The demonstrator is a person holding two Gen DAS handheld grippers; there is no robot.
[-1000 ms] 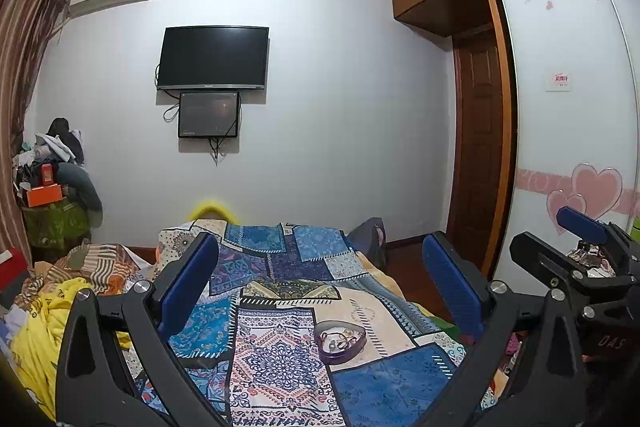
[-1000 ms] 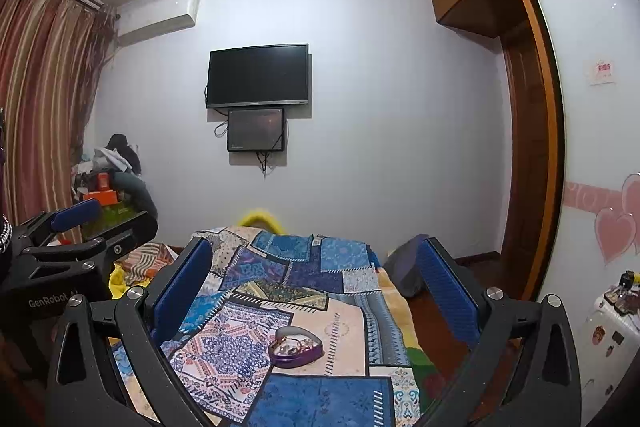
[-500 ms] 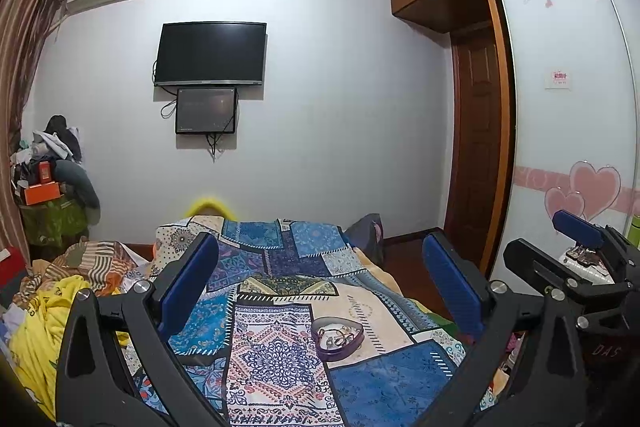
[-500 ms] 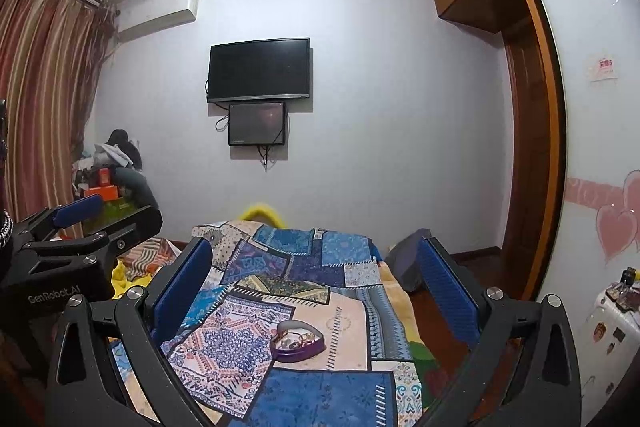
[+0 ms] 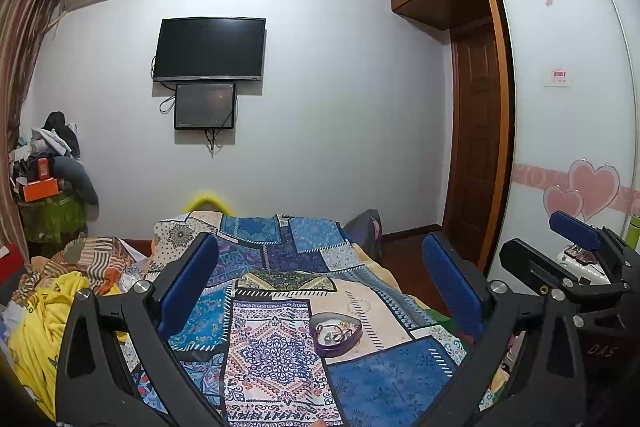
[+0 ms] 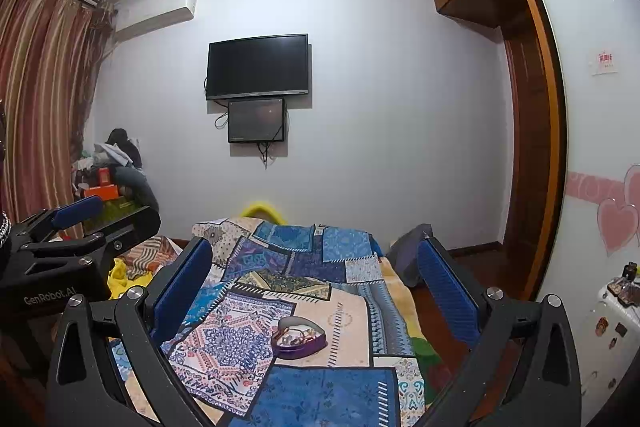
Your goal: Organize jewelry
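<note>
Landmark: we reference everything to the purple heart-shaped jewelry tray (image 5: pixel 335 334), which lies on the patchwork bedspread (image 5: pixel 276 355).
Tray contents: small jewelry pieces (image 6: pixel 297 338) rest inside it; too small for us to tell rings from bracelets.
Left claw (image 5: pixel 320 291): blue pads spread wide, holding nothing; the tray sits ahead of it and below, between the two fingers in its own view, well apart from both.
Right claw (image 6: pixel 316 287): likewise spread wide and empty; the tray is ahead and below, slightly toward its left finger.
Step in hand (our judgement): approach to the tray, nothing grasped yet; the task looks barely begun.
How to do it well: we would bring one claw down over the tray rim and steady it, since the soft bedding may let the light tray tip or slide; the other claw should narrow before reaching in, as the pieces are tiny against wide pads.
Risk: a pinch on a loose chain may drag its neighbours out onto the busy pattern, where they would be hard to find.
Edges: right of the tray the bedspread falls off to the wooden floor (image 5: pixel 416 267); we keep the tray away from that side.
Open room: bare bedspread surrounds the tray on all sides; the yellow clothes pile (image 5: pixel 44 327) lies well to its left, and the wardrobe (image 6: pixel 592 147) stands well to its right.
</note>
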